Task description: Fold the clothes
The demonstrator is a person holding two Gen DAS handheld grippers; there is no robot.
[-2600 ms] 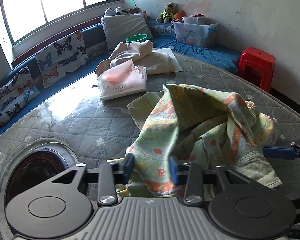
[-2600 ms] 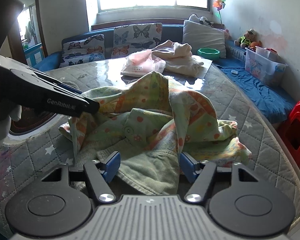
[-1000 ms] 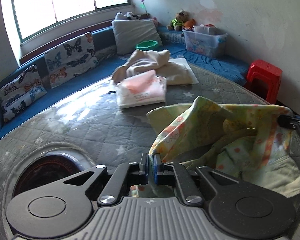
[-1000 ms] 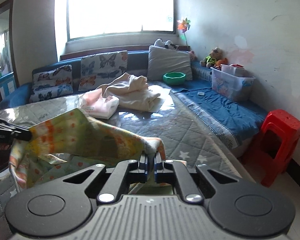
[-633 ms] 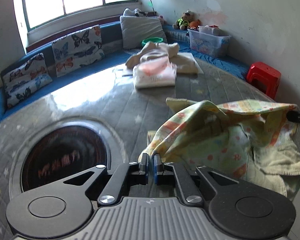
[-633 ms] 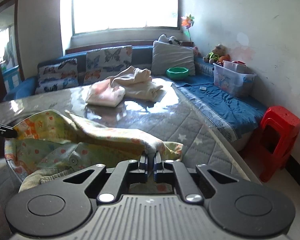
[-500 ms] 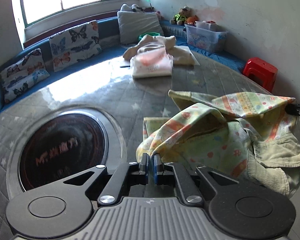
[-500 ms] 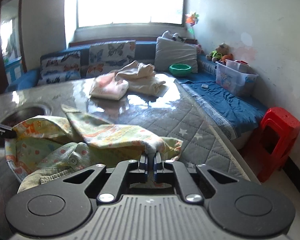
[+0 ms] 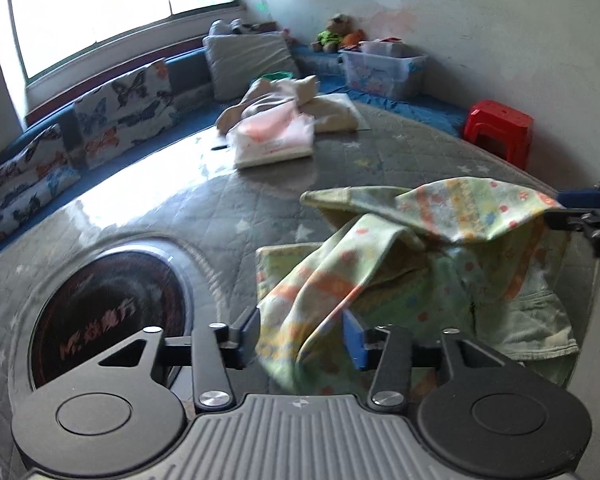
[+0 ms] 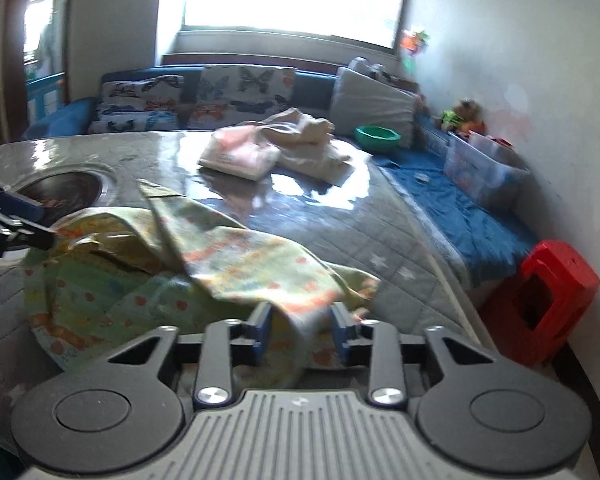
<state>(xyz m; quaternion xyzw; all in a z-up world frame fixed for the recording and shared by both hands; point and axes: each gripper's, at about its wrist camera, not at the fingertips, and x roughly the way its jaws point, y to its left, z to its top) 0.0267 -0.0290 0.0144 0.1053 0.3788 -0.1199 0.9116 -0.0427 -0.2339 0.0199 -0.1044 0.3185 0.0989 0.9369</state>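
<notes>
We have both tools spread over the quilted counter (image 9: 188, 216), and neither one is pinching anything. Our left tool (image 9: 300, 338) has its blue pads apart, with a fold of the green patterned garment (image 9: 440, 264) lying loose between them. Our right tool (image 10: 300, 334) is likewise spread, and a corner of the same garment (image 10: 228, 264) drapes between its pads; that view is blurred, so we can only say the cloth seems to touch neither pad.

The garment sits crumpled in a heap on the near part of the counter, just beside the round dark inset (image 9: 108, 316) with red lettering. One long strip of it stretches across the heap toward the right tool (image 9: 580, 208), which shows at the edge of the left wrist view. A plain green ribbed hem (image 9: 528, 328) lies at the heap's right side.

Farther back on the counter rest a folded pink piece (image 9: 276, 140) and a cream bundle (image 9: 300, 100), touching each other. Butterfly cushions (image 9: 124, 108) line the blue bench under the window, and a red stool (image 9: 500, 128) stands by the wall.
</notes>
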